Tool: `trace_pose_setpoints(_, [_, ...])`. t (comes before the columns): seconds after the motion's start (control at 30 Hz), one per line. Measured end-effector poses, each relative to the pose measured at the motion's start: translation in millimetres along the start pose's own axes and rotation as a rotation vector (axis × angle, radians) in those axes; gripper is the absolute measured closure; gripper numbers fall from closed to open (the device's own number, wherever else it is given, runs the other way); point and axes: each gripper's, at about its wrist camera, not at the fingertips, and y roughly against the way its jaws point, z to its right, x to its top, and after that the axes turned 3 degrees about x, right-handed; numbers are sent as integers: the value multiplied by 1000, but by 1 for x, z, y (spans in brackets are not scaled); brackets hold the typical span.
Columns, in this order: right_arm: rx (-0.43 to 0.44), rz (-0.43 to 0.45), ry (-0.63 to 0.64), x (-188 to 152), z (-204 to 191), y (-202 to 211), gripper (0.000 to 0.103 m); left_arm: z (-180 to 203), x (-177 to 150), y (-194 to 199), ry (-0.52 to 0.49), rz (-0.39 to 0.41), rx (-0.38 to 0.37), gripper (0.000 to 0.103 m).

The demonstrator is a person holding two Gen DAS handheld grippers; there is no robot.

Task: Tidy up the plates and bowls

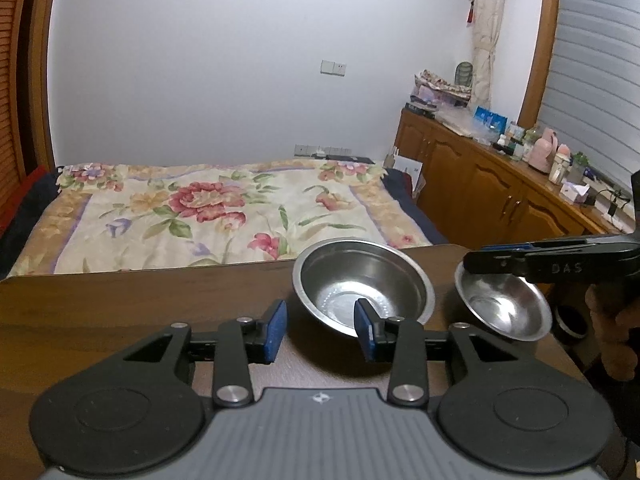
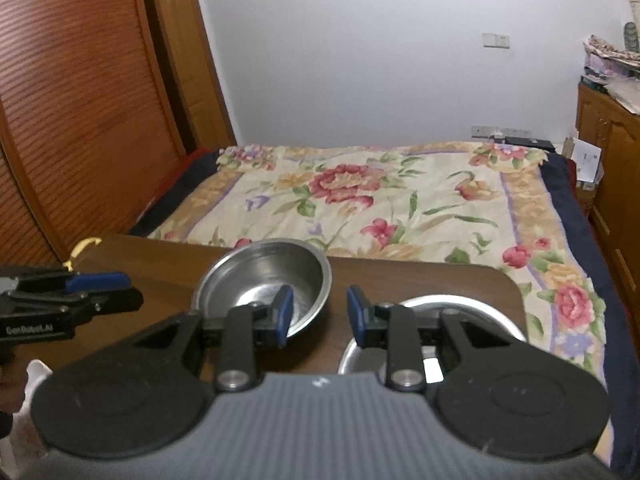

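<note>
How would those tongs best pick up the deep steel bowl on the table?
By its rim. The deep steel bowl sits upright with a thin flared lip, so one finger goes inside and one outside the near wall, coming from the near side with the left tongs, which are open close by.

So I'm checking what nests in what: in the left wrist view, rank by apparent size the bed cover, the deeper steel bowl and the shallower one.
1. Floral bed cover
2. Deeper steel bowl
3. Shallower steel bowl, partly hidden by the right gripper

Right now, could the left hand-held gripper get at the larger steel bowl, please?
Probably yes: the left hand-held gripper stands open just short of the larger steel bowl, with only bare table between.
</note>
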Motion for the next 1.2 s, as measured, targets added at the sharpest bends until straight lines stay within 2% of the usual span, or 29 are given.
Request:
trace_pose_setpoints(0.37, [16, -76, 12, 1, -3, -37, 70, -8, -2, -35, 53, -43, -13, 61])
trace_pose_setpoints(1.07, [58, -165, -48, 3, 0, -58, 70, -18, 3, -60, 132, -105, -53, 67])
trace_pose_setpoints(1.2, [83, -172, -53, 2, 0, -60, 74, -19, 3, -61, 137, -108, -55, 67])
